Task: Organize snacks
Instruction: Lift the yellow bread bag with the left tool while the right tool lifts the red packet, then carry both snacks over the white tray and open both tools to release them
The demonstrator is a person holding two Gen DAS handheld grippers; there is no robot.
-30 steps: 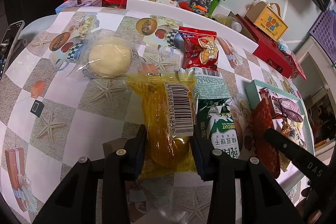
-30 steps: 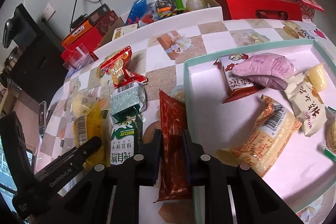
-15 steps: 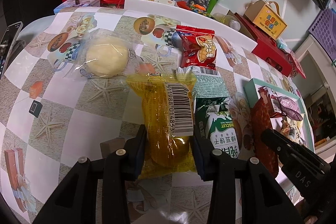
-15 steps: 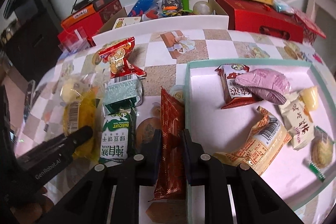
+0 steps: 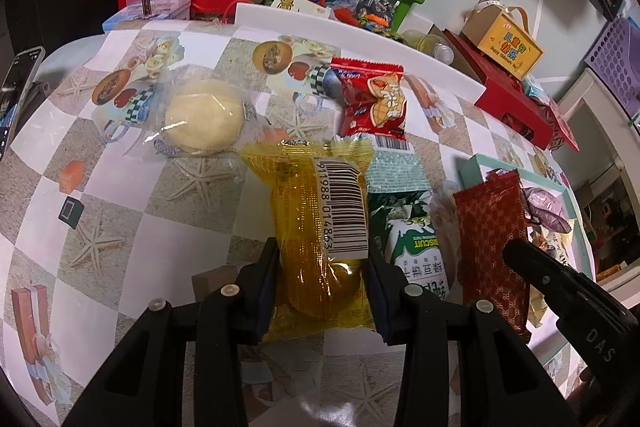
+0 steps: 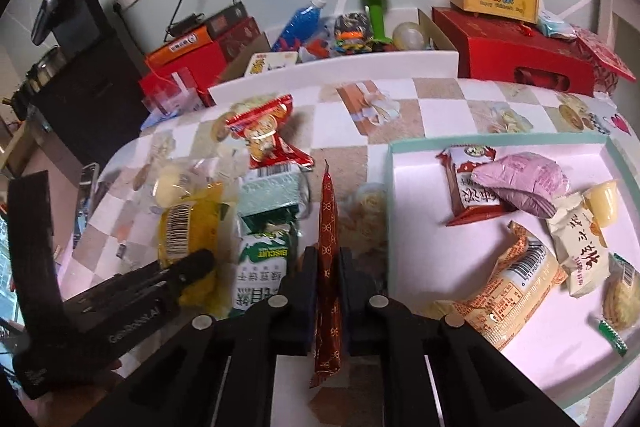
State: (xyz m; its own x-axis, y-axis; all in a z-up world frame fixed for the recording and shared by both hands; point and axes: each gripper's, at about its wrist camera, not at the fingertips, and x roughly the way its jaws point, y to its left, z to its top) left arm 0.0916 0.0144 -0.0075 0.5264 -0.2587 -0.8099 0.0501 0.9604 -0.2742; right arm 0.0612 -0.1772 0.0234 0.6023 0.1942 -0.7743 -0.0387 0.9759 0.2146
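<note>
Near the front edge of the bench (image 5: 100, 211), two snack packets were already held, one by each tool. The left hand-held gripper (image 5: 322, 283) was clenched on the lower part of the yellow packet (image 5: 316, 227), whose barcode faced up, and the packet seemed to lie flat on the bench. The right hand-held gripper (image 6: 329, 281) was clenched on the dark red packet (image 6: 329, 227), which stood on its thin edge between the pads, just beside the left rim of the pink tray (image 6: 390, 187). I judged that the main risk was on the right side: the red packet was thin and glossy and pinched only near its lower end, so it could slip or swing when lifted, and its free end could catch on the tray rim and fall outside. On the left side, the soft yellow packet could be squeezed too much, or it could drag the green biscuit packet (image 5: 416, 247) that lay touching it. The two tools were also close, so they could hit one another if both moved toward the tray together. Both grippers pointed steeply down toward the bench and forward, away from the person. Several snacks already lay inside the tray, while a round bun in clear wrap (image 5: 204, 115) and a red snack bag (image 5: 374, 103) remained farther back on the bench.
</note>
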